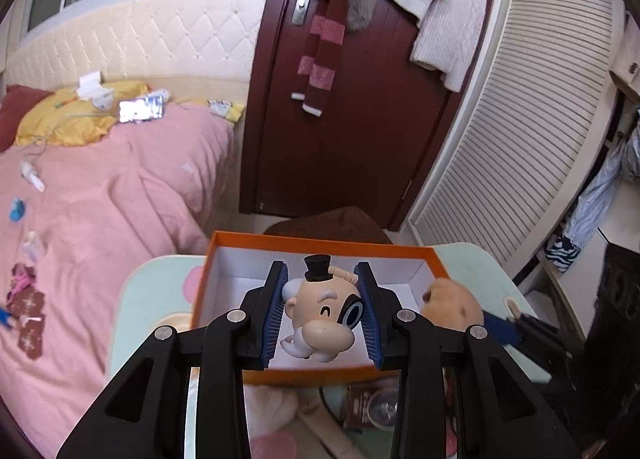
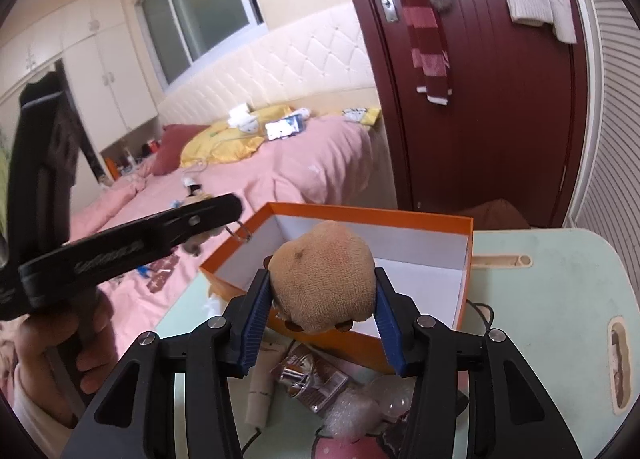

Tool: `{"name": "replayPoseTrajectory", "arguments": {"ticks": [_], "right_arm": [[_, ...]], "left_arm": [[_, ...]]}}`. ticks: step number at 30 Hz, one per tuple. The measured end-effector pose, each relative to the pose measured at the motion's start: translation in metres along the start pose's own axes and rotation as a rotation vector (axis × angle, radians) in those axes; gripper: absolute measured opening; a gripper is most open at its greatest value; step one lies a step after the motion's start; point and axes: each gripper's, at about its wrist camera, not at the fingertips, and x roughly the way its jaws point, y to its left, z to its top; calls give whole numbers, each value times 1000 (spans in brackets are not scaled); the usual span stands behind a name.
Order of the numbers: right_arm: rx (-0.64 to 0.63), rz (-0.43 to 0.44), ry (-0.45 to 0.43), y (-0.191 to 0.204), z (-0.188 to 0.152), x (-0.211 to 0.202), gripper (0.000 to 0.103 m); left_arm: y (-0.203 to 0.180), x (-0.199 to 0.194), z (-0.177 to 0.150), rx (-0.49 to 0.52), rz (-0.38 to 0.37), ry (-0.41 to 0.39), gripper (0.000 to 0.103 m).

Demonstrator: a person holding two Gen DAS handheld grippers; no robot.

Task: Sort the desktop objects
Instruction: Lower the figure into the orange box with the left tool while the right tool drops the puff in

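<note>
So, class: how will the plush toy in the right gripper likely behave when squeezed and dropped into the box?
The plush toy looks fuzzy and rounded, so it probably squashes between the right gripper's fingers rather than slipping. It seems light. Dropped into the orange box, it should land softly, perhaps rolling a little.

A pink bed lies beside a dark red door hung with a striped scarf.

We see soft, even daylight from the large glass window, with no hard shadows. Fisheye bending curves the dark red wooden door and blackens the corners. The tan plush toy smears with motion blur in the left wrist view.
</note>
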Motion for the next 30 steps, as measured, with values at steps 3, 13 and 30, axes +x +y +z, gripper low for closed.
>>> {"name": "replayPoseTrajectory", "arguments": {"ticks": [3,13,30], "right_arm": [[9,-11,20,-5,-4,8,49],[23,-38,53,-35,-11,15,49],[-3,-76,40,-45,-13,15,49]], "left_arm": [[5,22,-4,-13,17,42,36],[0,52,-39,-25,64,176,36],[-14,51,-51,-5,74,183,36]]}}
